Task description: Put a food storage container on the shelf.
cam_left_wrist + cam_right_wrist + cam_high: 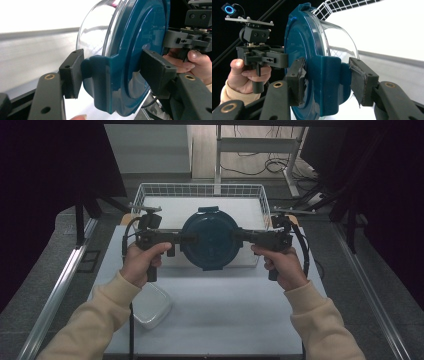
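A round glass bowl with a dark blue clip-on lid (210, 240) hangs in the air above the near edge of a wire basket, held level between both grippers. My left gripper (182, 240) is shut on the lid's left side latch. In the left gripper view, the left gripper (113, 71) has one pad under the blue latch (100, 75) and the other on the lid's top. My right gripper (239, 236) is shut on the opposite latch. In the right gripper view, the right gripper (328, 80) clamps that latch (329, 75). The clear bowl (339, 40) looks empty.
A white wire basket (200, 189) with a white floor stands at the back of the white table (225, 310). A shallow white dish (150, 306) lies near the left forearm at the front left. Metal rails run along both sides of the table.
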Motion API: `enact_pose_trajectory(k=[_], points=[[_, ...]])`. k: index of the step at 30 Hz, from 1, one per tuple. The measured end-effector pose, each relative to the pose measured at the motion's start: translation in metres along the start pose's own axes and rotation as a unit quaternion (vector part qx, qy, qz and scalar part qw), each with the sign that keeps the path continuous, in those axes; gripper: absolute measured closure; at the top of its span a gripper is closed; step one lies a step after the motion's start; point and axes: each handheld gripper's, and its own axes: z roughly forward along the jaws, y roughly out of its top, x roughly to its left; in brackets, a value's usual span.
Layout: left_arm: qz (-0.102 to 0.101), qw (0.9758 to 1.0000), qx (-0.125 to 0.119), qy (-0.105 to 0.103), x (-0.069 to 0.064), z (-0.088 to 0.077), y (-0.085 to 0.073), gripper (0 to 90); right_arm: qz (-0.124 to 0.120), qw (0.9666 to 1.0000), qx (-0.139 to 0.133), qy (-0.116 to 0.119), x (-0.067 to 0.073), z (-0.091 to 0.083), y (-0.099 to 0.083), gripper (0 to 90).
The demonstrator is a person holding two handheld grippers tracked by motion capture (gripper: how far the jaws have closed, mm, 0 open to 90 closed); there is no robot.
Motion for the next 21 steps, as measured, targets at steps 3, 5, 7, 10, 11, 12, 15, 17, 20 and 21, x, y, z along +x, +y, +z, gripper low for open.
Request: enact_pose_trajectory(k=[3,5,7,10,11,12,15,17,20,21], points=[[-0.001,1.0000,-0.002,0.002,0.002,0.000,0.011,36.8,0.002,1.0000,-0.001,0.002,-0.002,0.003,0.008,49.8],[0.001,1.0000,0.001,0.001,0.006,0.000,0.019,36.6,0.004,1.0000,-0.001,0.002,-0.003,0.006,0.013,49.9],[-0.002,1.0000,0.007,-0.001,0.011,0.001,0.028,36.2,0.007,1.0000,-0.001,0.000,-0.005,0.010,0.018,49.9],[-0.003,1.0000,0.009,0.000,0.015,0.001,0.041,35.9,0.009,1.0000,-0.001,-0.002,-0.007,0.015,0.027,49.9],[-0.003,1.0000,0.009,0.000,0.016,0.001,0.045,35.9,0.012,0.9999,-0.001,-0.001,-0.008,0.016,0.030,49.9],[-0.002,1.0000,0.009,0.000,0.018,0.001,0.048,35.9,0.013,0.9999,-0.002,-0.001,-0.009,0.018,0.033,49.9],[-0.006,1.0000,0.004,-0.002,0.022,0.002,0.059,36.0,0.014,0.9999,-0.003,-0.002,-0.011,0.022,0.043,49.9],[-0.009,0.9999,0.007,-0.005,0.026,0.004,0.065,36.0,0.013,0.9999,-0.001,-0.004,-0.014,0.025,0.050,49.9],[-0.012,0.9999,0.008,-0.007,0.032,0.007,0.075,36.0,0.016,0.9999,0.003,-0.006,-0.019,0.028,0.060,49.9],[-0.013,0.9999,0.009,-0.007,0.034,0.008,0.078,36.0,0.017,0.9998,0.003,-0.007,-0.020,0.030,0.063,49.9]])
